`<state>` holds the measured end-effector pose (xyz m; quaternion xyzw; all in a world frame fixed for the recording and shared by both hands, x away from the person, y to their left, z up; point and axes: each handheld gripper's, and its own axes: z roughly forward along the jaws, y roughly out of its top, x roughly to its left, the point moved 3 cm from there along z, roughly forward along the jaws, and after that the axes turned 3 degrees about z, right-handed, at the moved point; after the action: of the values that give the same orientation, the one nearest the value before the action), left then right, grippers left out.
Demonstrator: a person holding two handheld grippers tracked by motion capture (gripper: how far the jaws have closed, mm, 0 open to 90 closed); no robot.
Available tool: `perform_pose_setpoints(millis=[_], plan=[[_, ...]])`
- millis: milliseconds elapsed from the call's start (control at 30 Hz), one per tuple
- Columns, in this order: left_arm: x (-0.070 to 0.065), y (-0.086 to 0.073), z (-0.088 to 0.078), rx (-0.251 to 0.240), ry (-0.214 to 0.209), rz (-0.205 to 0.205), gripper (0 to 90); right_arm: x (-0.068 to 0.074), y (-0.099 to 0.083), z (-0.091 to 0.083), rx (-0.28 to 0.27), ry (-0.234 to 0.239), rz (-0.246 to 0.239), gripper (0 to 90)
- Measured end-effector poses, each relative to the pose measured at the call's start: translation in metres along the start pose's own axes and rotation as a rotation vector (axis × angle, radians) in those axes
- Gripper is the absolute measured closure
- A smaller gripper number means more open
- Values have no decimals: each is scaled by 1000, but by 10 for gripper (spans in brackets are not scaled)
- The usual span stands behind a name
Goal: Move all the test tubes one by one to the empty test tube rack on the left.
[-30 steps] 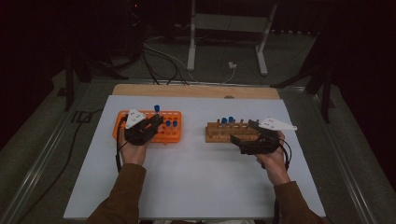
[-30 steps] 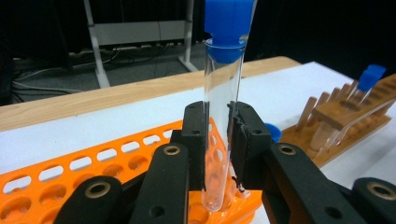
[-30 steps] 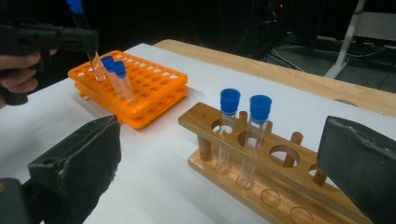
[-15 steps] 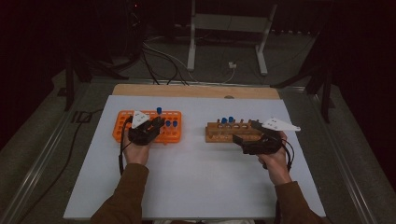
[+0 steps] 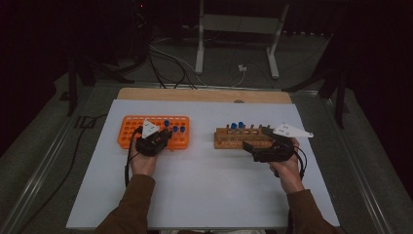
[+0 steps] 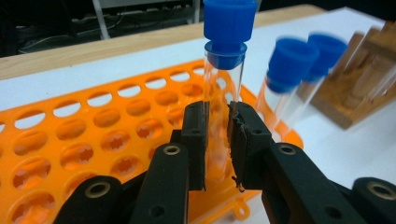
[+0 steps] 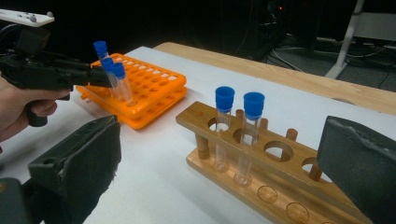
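Left gripper (image 6: 217, 140): jaws clamped on the clear glass body of a blue-capped test tube (image 6: 223, 70), held upright over the holes of the orange tube rack (image 6: 93, 135), lower end among the rack's near rows; whether it is seated cannot be told. Two more blue-capped tubes (image 6: 289, 79) stand tilted in the same rack, just beside the held one. Right gripper (image 7: 219, 177): jaws spread wide, nothing between the pads, aimed at the wooden tube rack (image 7: 261, 163), which carries two upright blue-capped tubes (image 7: 238, 135). Both racks sit on a white table top (image 5: 204, 185), orange left, wooden right, well apart.
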<state>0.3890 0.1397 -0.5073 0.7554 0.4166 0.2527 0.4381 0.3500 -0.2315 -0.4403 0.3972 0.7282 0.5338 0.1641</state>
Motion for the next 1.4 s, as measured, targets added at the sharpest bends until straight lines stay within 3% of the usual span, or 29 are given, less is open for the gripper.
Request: perform_pose_setpoints(millis=[233, 567, 1167, 1400], plan=[[-2, -3, -1, 17, 2, 32, 781, 0, -1, 0, 2, 0, 2, 0], [-3, -5, 1, 38, 4, 44, 781, 1, -2, 2, 7, 4, 0, 0], [-1, -8, 2, 41, -11, 17, 774, 1, -3, 4, 13, 4, 3, 0], [2, -8, -2, 31, -11, -14, 698, 0, -3, 4, 14, 2, 6, 0]])
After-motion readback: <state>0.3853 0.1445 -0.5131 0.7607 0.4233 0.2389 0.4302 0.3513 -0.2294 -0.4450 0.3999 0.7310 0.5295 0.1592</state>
